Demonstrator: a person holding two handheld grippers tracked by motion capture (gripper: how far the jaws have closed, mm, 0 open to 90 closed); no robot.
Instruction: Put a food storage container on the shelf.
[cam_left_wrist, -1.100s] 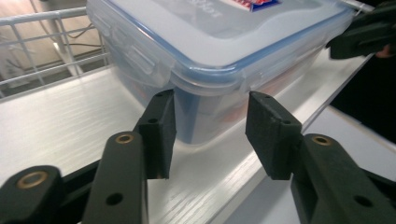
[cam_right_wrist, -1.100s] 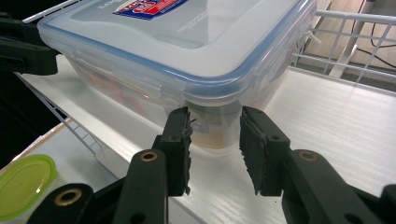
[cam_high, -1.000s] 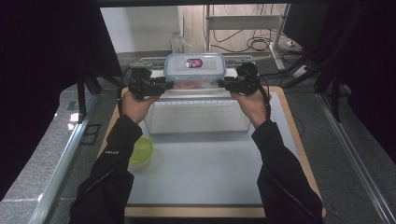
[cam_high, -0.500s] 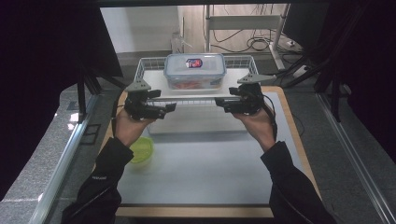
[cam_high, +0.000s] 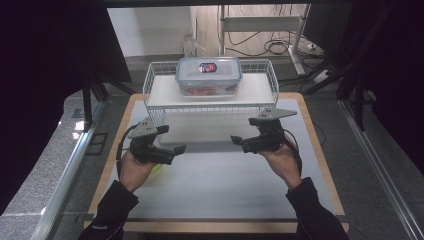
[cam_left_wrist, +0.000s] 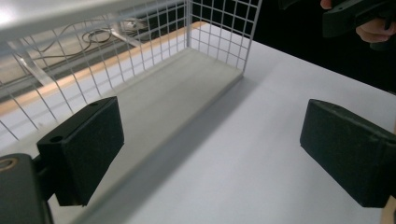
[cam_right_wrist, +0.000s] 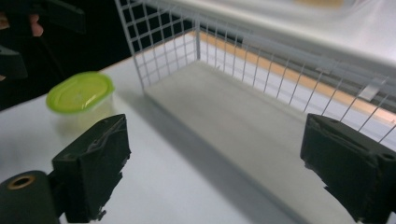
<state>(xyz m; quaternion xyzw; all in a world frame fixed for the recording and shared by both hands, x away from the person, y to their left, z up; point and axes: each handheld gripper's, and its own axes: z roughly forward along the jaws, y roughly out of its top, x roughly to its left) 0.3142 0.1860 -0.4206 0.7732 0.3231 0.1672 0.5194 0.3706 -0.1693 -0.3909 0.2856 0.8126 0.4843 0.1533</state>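
Observation:
A clear food box with a blue-rimmed lid (cam_high: 208, 75) stands on the top shelf of a white wire rack (cam_high: 150, 80) at the far side of the table. Both grippers hover apart from it, in front of the rack's lower shelf (cam_high: 200, 131). My left gripper (cam_high: 176, 149) (cam_left_wrist: 210, 154) is open with nothing between its pads (cam_left_wrist: 84, 140). My right gripper (cam_high: 236, 141) (cam_right_wrist: 215, 172) is open too, and bare table lies between its pads (cam_right_wrist: 93, 163). Both sets of jaws have just been opening.
A small tub with a green lid (cam_right_wrist: 80, 93) (cam_high: 158, 168) sits on the white mat under my left hand. The rack's wire side walls (cam_left_wrist: 219, 32) (cam_right_wrist: 159, 42) stand close ahead of both grippers. The table's wooden edge (cam_high: 320, 150) frames the mat.
Both grippers have let go of the blue-lidded box on the top shelf, opened, and drawn back toward the person and downward. The box stays where it was.

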